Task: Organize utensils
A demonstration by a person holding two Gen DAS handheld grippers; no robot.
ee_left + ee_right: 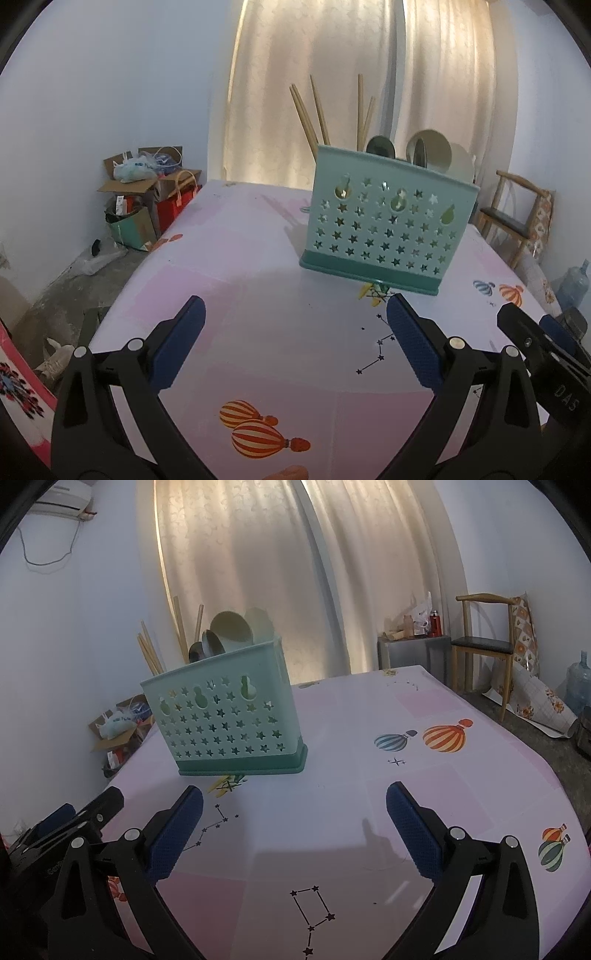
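A mint-green utensil holder (384,221) with star cut-outs stands upright on the table, also in the right wrist view as the holder (225,716). Wooden chopsticks (308,110) and several spoons (430,151) stick out of its top; the chopsticks (149,651) and spoons (231,627) show from the right as well. My left gripper (295,314) hovers open above the table, in front of the holder and to its left, with nothing between its fingers. My right gripper (295,801) is open and empty too, in front of the holder and to its right. Each gripper appears at the edge of the other's view.
The table (240,280) wears a pink cloth printed with balloons and constellations. Cardboard boxes and bags (147,192) pile up on the floor at the left. A wooden chair (484,642) and a small cabinet (413,653) stand at the right, curtains behind.
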